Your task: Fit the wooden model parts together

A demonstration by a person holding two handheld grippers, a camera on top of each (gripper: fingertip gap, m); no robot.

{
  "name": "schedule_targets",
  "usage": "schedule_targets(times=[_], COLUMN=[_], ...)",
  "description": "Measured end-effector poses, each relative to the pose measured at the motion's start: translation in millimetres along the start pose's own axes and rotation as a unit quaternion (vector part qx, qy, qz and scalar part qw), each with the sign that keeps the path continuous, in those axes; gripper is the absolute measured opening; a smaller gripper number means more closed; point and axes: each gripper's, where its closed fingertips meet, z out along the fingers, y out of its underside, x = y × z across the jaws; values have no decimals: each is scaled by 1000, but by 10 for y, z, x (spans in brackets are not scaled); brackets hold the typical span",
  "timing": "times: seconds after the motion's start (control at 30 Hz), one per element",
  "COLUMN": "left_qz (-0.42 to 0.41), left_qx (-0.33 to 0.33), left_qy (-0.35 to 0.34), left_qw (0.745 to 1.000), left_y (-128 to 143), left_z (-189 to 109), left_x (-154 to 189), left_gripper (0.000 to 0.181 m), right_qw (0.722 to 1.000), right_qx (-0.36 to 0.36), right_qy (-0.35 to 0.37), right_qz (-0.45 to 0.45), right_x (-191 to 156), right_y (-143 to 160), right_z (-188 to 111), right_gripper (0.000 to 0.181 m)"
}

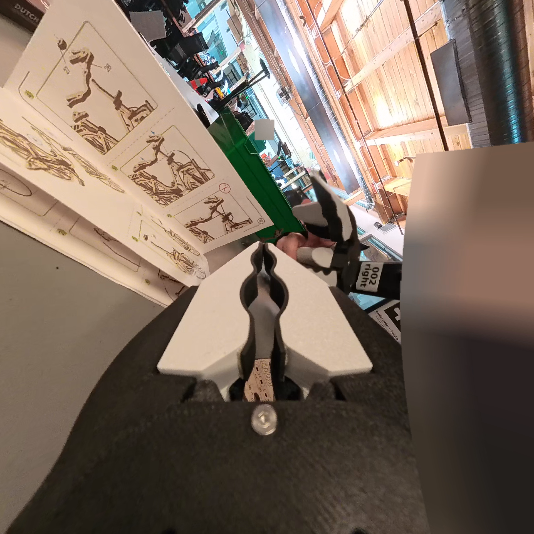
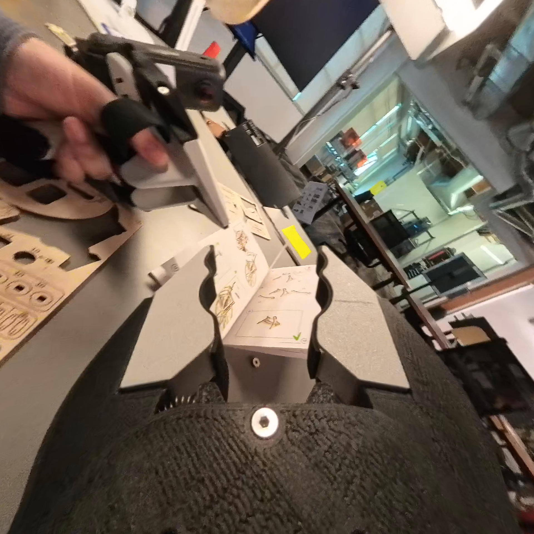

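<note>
My left gripper [image 1: 263, 246] is shut, and a small brown wooden sliver [image 1: 271, 236] sticks out at its tips. It is raised above the grey table. It also shows in the right wrist view [image 2: 224, 225], held in a hand [image 2: 52, 95]. My right gripper [image 2: 265, 255] is open and empty, pointing at the open instruction booklet [image 2: 277, 312]. In the left wrist view, the right gripper [image 1: 326, 222] hangs open just right of and beyond the left tips. Laser-cut wooden sheets [image 2: 43, 274] with punched-out holes lie on the table at the left.
The instruction booklet [image 1: 115, 130] stands propped at the left, with a green bin [image 1: 254, 179] behind it. A black box [image 2: 260, 167] and a yellow tape strip [image 2: 296, 241] lie near the table's far edge. A bit of wooden sheet [image 1: 261, 381] shows between the left fingers. The grippers' ends are close to 4 cm from one another.
</note>
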Motion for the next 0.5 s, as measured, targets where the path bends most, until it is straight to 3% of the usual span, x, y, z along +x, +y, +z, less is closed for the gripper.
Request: schedule_targets(times=[0.17,0.5], left_qz=[-2,-10], left_qx=[1,3], left_qy=[1,4], left_qw=[1000,1000], left_y=[-3,-8], left_z=[-4,-9], left_x=[0,-4], left_gripper=[0,0], right_qw=[998,991], right_qx=[-5,-77], right_qy=[-64,-103], right_qz=[22,31], right_x=[-177,-314], right_y=[-1,265], right_z=[-1,69], right_gripper=[49,46])
